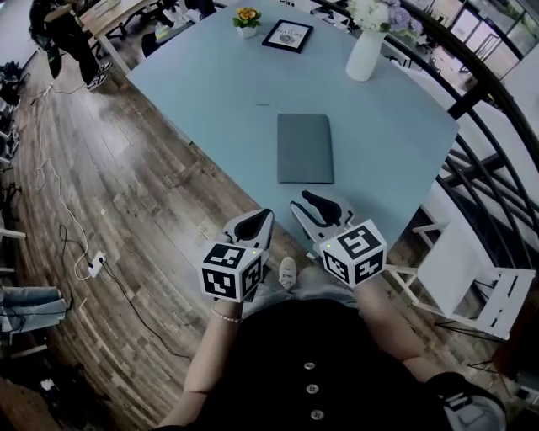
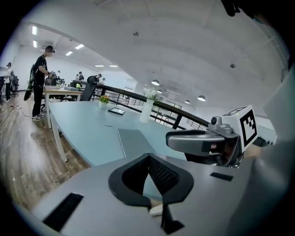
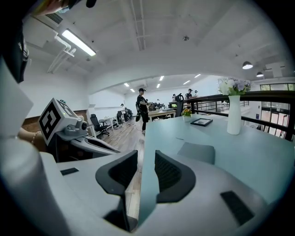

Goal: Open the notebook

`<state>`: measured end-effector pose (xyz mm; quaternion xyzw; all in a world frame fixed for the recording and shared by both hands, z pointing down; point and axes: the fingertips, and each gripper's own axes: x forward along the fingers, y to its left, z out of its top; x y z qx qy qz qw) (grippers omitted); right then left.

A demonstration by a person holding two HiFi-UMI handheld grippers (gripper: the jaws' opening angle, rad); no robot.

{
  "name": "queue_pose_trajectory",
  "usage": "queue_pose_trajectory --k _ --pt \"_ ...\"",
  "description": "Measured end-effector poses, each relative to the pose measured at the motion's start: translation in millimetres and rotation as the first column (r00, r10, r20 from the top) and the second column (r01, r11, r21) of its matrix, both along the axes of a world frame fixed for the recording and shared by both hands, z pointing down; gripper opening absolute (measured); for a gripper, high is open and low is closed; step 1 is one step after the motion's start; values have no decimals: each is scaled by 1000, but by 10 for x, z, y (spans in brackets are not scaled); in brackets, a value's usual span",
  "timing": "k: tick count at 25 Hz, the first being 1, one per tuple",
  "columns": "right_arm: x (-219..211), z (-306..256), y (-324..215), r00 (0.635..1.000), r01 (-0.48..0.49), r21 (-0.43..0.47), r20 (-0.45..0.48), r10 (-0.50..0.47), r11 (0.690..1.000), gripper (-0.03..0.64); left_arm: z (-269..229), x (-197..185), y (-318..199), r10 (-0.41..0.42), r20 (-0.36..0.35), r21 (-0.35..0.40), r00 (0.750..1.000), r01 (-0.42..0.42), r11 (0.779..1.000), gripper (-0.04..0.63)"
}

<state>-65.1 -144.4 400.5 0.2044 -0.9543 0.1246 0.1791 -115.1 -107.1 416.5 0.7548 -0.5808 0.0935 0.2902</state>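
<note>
A closed grey notebook (image 1: 305,148) lies flat on the light blue table (image 1: 210,84), a little in from its near edge. Both grippers hover off the table's near edge, short of the notebook and apart from it. My left gripper (image 1: 264,216) has its jaws together with nothing in them. My right gripper (image 1: 303,200) has its jaws a little apart and empty. In the left gripper view the notebook (image 2: 133,139) lies beyond the shut pads (image 2: 161,175). In the right gripper view the notebook (image 3: 197,152) sits ahead and to the right of the pads (image 3: 173,175).
A white vase of flowers (image 1: 365,50), a framed picture (image 1: 288,35) and a small flower pot (image 1: 247,18) stand at the table's far end. A black railing (image 1: 480,93) and a white chair (image 1: 472,278) are to the right. A person (image 1: 67,34) stands far left.
</note>
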Motion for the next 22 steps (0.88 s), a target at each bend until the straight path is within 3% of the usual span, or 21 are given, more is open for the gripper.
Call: queue_pose_trajectory --k 22 --pt "26 364 -357 997 -67 -84 -29 64 994 121 360 -164 -246 3 -23 -100 1000 -5 995 17"
